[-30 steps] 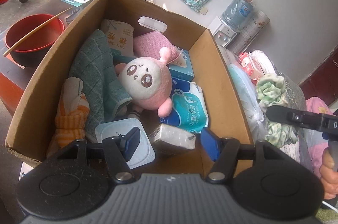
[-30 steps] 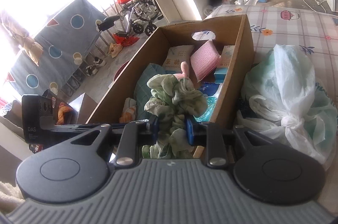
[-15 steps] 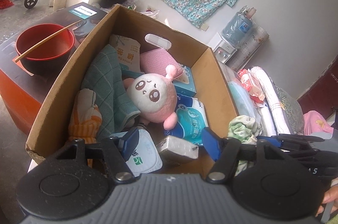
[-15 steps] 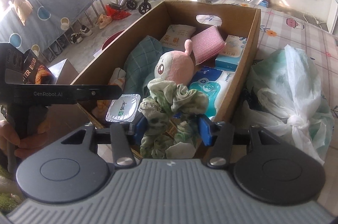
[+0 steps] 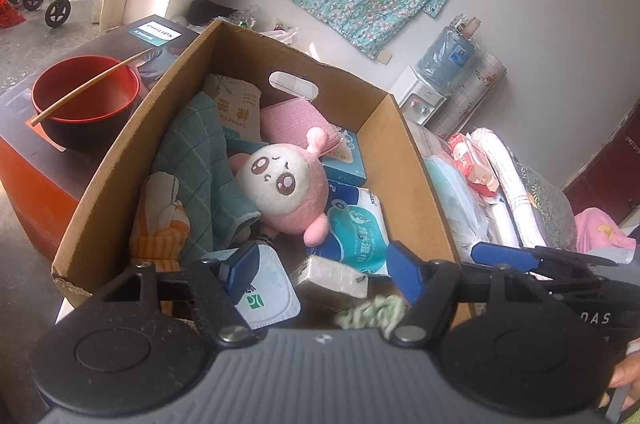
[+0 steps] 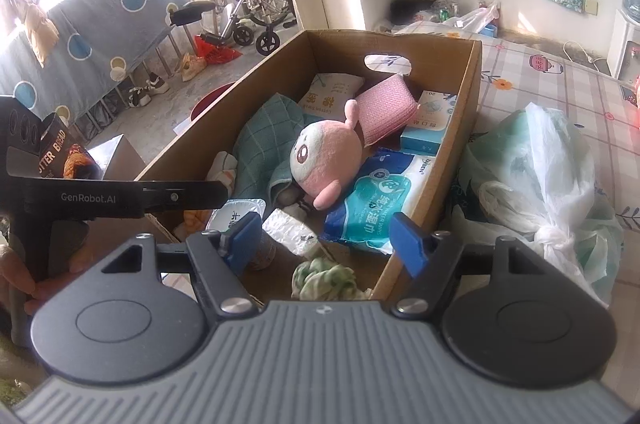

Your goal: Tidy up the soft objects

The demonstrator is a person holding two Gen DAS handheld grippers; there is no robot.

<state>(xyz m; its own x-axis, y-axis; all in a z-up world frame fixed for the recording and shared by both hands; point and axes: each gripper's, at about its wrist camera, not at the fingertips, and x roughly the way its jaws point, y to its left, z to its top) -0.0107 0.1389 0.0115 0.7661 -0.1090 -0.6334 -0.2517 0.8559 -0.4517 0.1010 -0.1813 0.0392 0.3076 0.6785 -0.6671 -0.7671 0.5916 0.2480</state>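
A cardboard box (image 5: 412,184) (image 6: 460,128) holds a pink plush toy (image 5: 280,188) (image 6: 324,156), a teal checked towel (image 5: 192,152) (image 6: 264,140), a pink pad (image 6: 384,108), wet-wipe packs (image 5: 356,232) (image 6: 376,200) and other soft items. A crumpled green cloth (image 6: 324,278) (image 5: 372,310) lies in the box's near corner. My right gripper (image 6: 326,244) is open and empty just above that cloth. My left gripper (image 5: 322,274) is open and empty over the box's near end. The right gripper's blue-tipped fingers (image 5: 504,256) show beside the box in the left wrist view.
A red bowl with a chopstick (image 5: 84,100) stands on a dark box left of the carton. A tied white plastic bag (image 6: 536,184) lies right of it on the checked bed cover (image 6: 560,84). Folded linen and packets (image 5: 500,176) sit beyond. A wheelchair (image 6: 248,12) stands by the doorway.
My right gripper carried the green cloth over the box's near corner, opened and let it go; the cloth now lies in the box. My left gripper stayed open, drifting slightly back.
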